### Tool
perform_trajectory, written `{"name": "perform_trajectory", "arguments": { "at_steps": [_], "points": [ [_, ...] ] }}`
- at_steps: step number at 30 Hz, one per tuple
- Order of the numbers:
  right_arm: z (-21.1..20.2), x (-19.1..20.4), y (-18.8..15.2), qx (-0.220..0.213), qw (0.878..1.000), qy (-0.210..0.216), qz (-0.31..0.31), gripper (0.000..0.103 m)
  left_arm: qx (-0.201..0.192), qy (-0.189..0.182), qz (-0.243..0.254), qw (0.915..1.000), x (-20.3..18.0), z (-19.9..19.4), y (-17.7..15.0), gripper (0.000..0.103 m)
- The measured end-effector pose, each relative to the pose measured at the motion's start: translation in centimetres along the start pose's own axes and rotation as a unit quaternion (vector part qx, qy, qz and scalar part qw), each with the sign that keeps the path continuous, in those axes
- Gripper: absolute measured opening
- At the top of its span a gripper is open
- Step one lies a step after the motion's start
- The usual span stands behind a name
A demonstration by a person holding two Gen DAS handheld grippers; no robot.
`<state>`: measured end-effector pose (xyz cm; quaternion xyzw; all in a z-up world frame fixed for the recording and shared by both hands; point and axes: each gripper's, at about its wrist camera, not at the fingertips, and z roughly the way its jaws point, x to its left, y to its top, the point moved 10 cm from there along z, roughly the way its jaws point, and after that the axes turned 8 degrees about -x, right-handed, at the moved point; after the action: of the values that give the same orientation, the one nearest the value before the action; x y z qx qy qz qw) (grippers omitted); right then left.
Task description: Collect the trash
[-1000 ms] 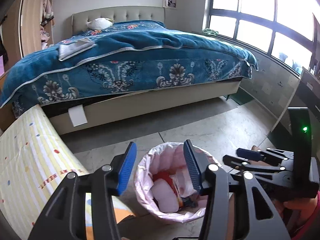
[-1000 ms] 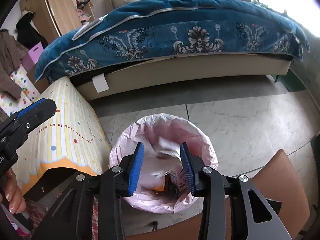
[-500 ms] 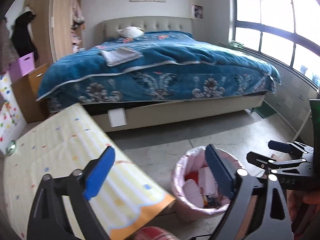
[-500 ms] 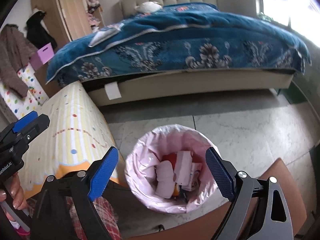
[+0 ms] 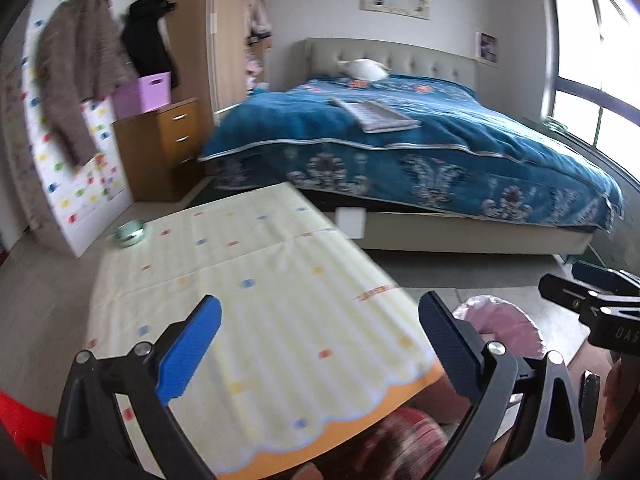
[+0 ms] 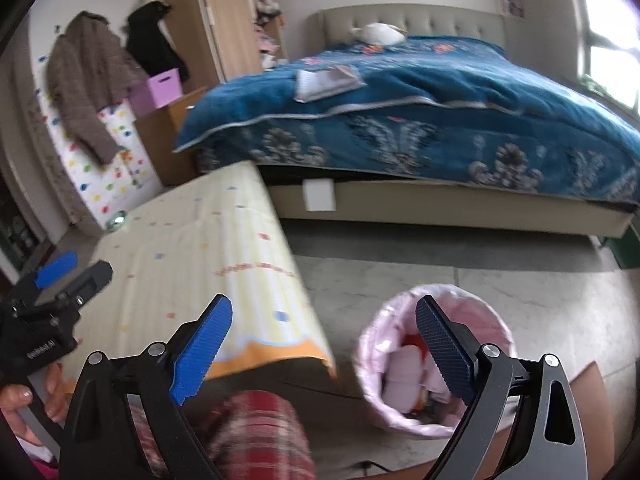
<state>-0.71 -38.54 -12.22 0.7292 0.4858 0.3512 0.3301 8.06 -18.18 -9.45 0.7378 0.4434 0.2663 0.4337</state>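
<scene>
A bin lined with a pink bag (image 6: 436,360) stands on the floor at the lower right of the right wrist view, with white and red trash inside. It also shows in the left wrist view (image 5: 504,328), partly behind the right finger. My left gripper (image 5: 316,348) is open and empty over the yellow striped table (image 5: 260,320). My right gripper (image 6: 320,348) is open and empty, between the table (image 6: 208,256) and the bin. The left gripper also shows at the left edge of the right wrist view (image 6: 60,276).
A bed with a blue quilt (image 5: 420,148) fills the back, a folded cloth (image 5: 376,116) on it. A wooden drawer unit (image 5: 160,144) with a pink box (image 5: 144,92) stands at the left. A small green dish (image 5: 130,232) lies on the floor beyond the table's far-left corner.
Both grippers have opened wide and swung left, away from the bin toward the table. The trash between the right fingers a second ago now lies in the bin.
</scene>
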Motion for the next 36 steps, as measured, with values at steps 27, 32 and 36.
{"name": "perform_trajectory", "arguments": {
  "at_steps": [27,32,36],
  "points": [
    [-4.1,22.2,2.0,-0.027,0.984,0.104,-0.142,0.097,0.043,0.178,-0.091,0.9789,18.8,-12.7,-4.9,0.096],
    [-4.5,23.1,2.1,-0.03,0.982,0.111,-0.147,0.097,0.034,0.174,-0.089,0.9802,18.4,-13.3,-4.4,0.096],
    [-4.5,23.4,2.2,-0.028,0.983,0.11,-0.146,0.097,0.033,0.173,-0.088,0.9804,18.2,-13.3,-4.2,0.096]
  ]
}}
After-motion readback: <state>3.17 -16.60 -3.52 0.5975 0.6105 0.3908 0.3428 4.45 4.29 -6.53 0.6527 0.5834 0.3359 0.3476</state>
